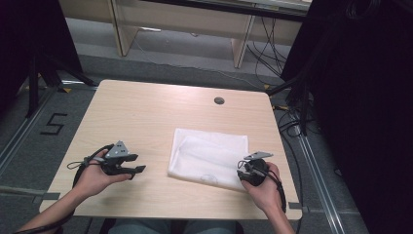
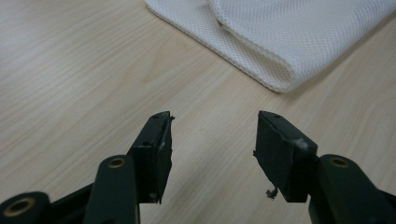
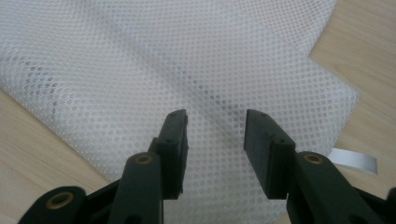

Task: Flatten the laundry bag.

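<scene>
Right gripper (image 3: 215,126), jaws apart, hovers over 1 folded white mesh cloth (image 1: 209,156); left gripper (image 1: 139,170) rests released on 1 wooden table (image 1: 146,107).

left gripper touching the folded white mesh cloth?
Apart. In the left gripper view, bare table lies between the open left gripper and the folded white mesh cloth.

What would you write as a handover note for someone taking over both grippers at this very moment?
Left gripper: open, nothing between the jaws, over bare tabletop to the left of the cloth.
Right gripper: open, jaws over the cloth's near right part, gripping nothing.
The folded white mesh cloth lies flat on the light wooden table, right of centre, with a small white tag at its edge.
Done: cloth lies folded.
Left: no grip taken yet; the right gripper is probably the one to close on the cloth first.
</scene>
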Motion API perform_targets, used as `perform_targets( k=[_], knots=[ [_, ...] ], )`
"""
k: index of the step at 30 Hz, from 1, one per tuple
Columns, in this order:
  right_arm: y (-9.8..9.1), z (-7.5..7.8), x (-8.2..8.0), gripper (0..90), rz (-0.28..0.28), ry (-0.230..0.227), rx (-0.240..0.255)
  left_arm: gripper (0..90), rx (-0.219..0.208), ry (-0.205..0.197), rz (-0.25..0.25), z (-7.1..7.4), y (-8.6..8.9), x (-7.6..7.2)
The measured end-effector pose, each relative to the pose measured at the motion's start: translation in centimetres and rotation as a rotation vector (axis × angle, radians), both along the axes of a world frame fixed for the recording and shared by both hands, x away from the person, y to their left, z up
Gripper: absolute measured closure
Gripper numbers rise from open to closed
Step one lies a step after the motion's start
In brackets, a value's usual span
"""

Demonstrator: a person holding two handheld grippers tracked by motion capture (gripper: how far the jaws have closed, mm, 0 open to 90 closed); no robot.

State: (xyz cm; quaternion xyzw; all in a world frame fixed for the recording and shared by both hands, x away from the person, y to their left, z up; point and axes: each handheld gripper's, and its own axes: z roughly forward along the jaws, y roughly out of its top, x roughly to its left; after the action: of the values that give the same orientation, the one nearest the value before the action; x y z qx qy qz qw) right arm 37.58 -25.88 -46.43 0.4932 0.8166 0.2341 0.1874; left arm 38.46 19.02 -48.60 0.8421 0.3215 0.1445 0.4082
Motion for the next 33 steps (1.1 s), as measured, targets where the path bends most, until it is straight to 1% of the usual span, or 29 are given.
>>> perform_targets(
  k=[1, 2, 3, 4, 6, 7, 8, 11, 12, 13, 14, 15, 16, 17, 18, 19, 20, 21, 22, 23, 24, 25, 26, 27, 28, 29, 30, 31, 33],
  knots=[
    [0.0, 0.0, 0.0, 60.8, 0.0, 0.0, 0.0, 45.8, 0.0, 0.0, 0.0, 0.0, 0.0, 0.0],
    [-0.1, 0.1, 0.0, 61.6, -0.003, 0.002, 0.003, 45.8, -0.012, 0.026, -0.003, -0.1, -0.2, 0.0],
    [-0.2, 0.2, -0.1, 63.2, -0.012, 0.001, 0.01, 45.9, -0.014, 0.014, -0.006, -0.2, -0.4, 0.0],
    [-0.5, 0.5, -0.2, 68.0, -0.03, 0.002, 0.015, 46.5, -0.019, 0.02, -0.011, -0.3, -0.6, 0.0],
    [-0.7, 0.6, -0.2, 70.4, -0.025, 0.006, 0.013, 46.6, -0.017, 0.026, -0.02, -0.3, -1.1, 0.0],
    [-1.2, 0.9, -0.3, 79.1, -0.033, 0.013, 0.007, 47.2, -0.017, 0.032, -0.034, -0.4, -1.5, 0.0],
    [-1.2, 0.9, -0.3, 79.1, -0.033, 0.013, 0.007, 48.1, -0.017, 0.032, -0.034, -0.4, -1.5, 0.0],
    [-2.0, 1.3, -0.5, 90.0, -0.068, 0.035, -0.017, 50.8, -0.016, 0.037, -0.044, -0.5, -2.4, 0.0],
    [-2.2, 1.4, -0.6, 90.0, -0.081, 0.042, -0.013, 52.6, -0.006, 0.03, -0.042, -0.4, -2.7, 0.1],
    [-2.6, 1.5, -0.5, 90.0, -0.094, 0.052, -0.025, 56.6, -0.003, 0.023, -0.06, -0.3, -2.8, 0.2],
    [-2.9, 1.5, -0.6, 90.0, -0.109, 0.065, -0.041, 60.6, -0.007, 0.024, -0.049, -0.2, -3.1, 0.3],
    [-3.2, 1.5, -0.5, 90.0, -0.125, 0.078, -0.041, 65.9, -0.003, 0.024, -0.06, -0.1, -3.1, 0.4],
    [-3.5, 1.5, -0.5, 90.0, -0.134, 0.092, -0.045, 69.6, -0.004, 0.035, -0.042, 0.0, -3.3, 0.4],
    [-3.7, 1.4, -0.5, 90.0, -0.154, 0.105, -0.05, 74.3, 0.013, 0.024, -0.058, 0.2, -3.5, 0.6],
    [-4.2, 1.2, -0.4, 90.0, -0.164, 0.139, -0.071, 81.2, 0.013, 0.041, -0.049, 0.2, -3.8, 0.6],
    [-4.2, 1.2, -0.4, 90.0, -0.164, 0.139, -0.071, 83.4, 0.013, 0.041, -0.049, 0.2, -3.8, 0.6],
    [-4.3, 0.8, -0.4, 90.0, -0.178, 0.175, -0.069, 85.6, 0.038, 0.041, -0.063, 0.2, -4.2, 0.8],
    [-4.3, 0.8, -0.4, 90.0, -0.178, 0.175, -0.069, 86.8, 0.038, 0.041, -0.063, 0.2, -4.2, 0.8],
    [-4.3, 0.7, -0.4, 90.0, -0.182, 0.189, -0.076, 86.8, 0.042, 0.045, -0.069, 0.1, -4.5, 0.9],
    [-4.0, 0.6, -0.4, 90.0, -0.206, 0.22, -0.072, 87.5, 0.044, 0.055, -0.074, 0.2, -4.8, 1.0],
    [-3.8, 0.6, -0.5, 90.0, -0.221, 0.24, -0.067, 87.6, 0.052, 0.044, -0.082, 0.2, -5.0, 1.2],
    [-3.8, 0.4, -0.4, 90.0, -0.221, 0.226, -0.08, 87.6, 0.052, 0.047, -0.083, 0.2, -5.2, 1.3],
    [-3.7, 0.4, -0.4, 90.0, -0.22, 0.253, -0.079, 87.6, 0.042, 0.058, -0.072, 0.1, -5.6, 1.5],
    [-3.6, 0.2, -0.3, 90.0, -0.214, 0.246, -0.084, 87.3, 0.054, 0.05, -0.086, 0.1, -5.7, 1.7],
    [-3.6, 0.1, -0.3, 90.0, -0.21, 0.261, -0.089, 87.0, 0.052, 0.061, -0.073, 0.0, -6.1, 1.8],
    [-3.4, -0.1, -0.2, 90.0, -0.216, 0.269, -0.083, 86.6, 0.062, 0.056, -0.084, -0.1, -6.4, 2.0],
    [-3.4, -0.2, -0.1, 90.0, -0.199, 0.264, -0.104, 86.4, 0.062, 0.057, -0.085, -0.1, -6.5, 2.1],
    [-3.4, -0.3, -0.1, 90.0, -0.2, 0.266, -0.103, 86.2, 0.046, 0.071, -0.075, -0.4, -7.1, 2.4],
    [-3.4, -0.3, 0.0, 90.0, -0.193, 0.261, -0.102, 85.8, 0.057, 0.071, -0.089, -0.4, -7.2, 2.6]
  ],
)
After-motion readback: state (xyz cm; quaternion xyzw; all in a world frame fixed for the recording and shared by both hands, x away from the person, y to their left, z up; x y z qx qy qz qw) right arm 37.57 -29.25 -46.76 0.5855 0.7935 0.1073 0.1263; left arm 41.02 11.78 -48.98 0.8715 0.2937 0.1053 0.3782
